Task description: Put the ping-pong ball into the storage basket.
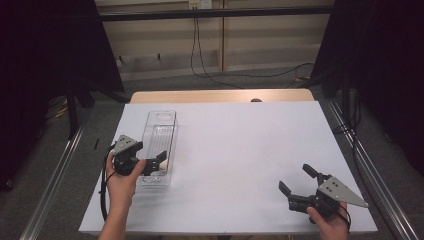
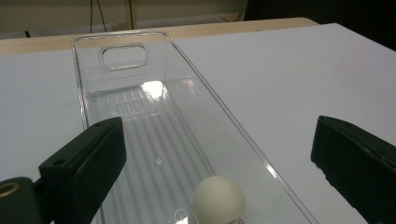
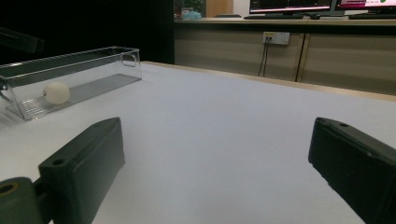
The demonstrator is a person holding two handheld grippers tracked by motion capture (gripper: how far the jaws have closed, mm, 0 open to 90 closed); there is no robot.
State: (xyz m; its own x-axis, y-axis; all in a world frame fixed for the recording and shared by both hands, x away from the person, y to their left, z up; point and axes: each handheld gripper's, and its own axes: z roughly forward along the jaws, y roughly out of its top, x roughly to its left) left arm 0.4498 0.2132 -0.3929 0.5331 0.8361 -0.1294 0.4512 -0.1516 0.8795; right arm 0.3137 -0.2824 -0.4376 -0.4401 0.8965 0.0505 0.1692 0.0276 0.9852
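Ball (image 2: pixel 219 198) lies loose on the ribbed floor at the near end of the clear bin (image 1: pixel 161 120), which stands on the left of the white tabletop (image 1: pixel 240 150). Left gripper (image 1: pixel 155 162) hangs over that end with jaws spread and empty, probably placed for dropping or fetching the ball. Right gripper (image 1: pixel 297 178) waits well apart, likewise spread and empty.

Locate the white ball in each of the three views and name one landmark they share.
High view: the white ball lies at the near end of the clear bin, partly hidden by the left gripper.
Left gripper view: ball at bottom centre, on the bin's ribbed floor.
Right gripper view: ball at far left, seen through the bin's wall.
Shared landmark: the bin's handle cutout at the end opposite the ball.
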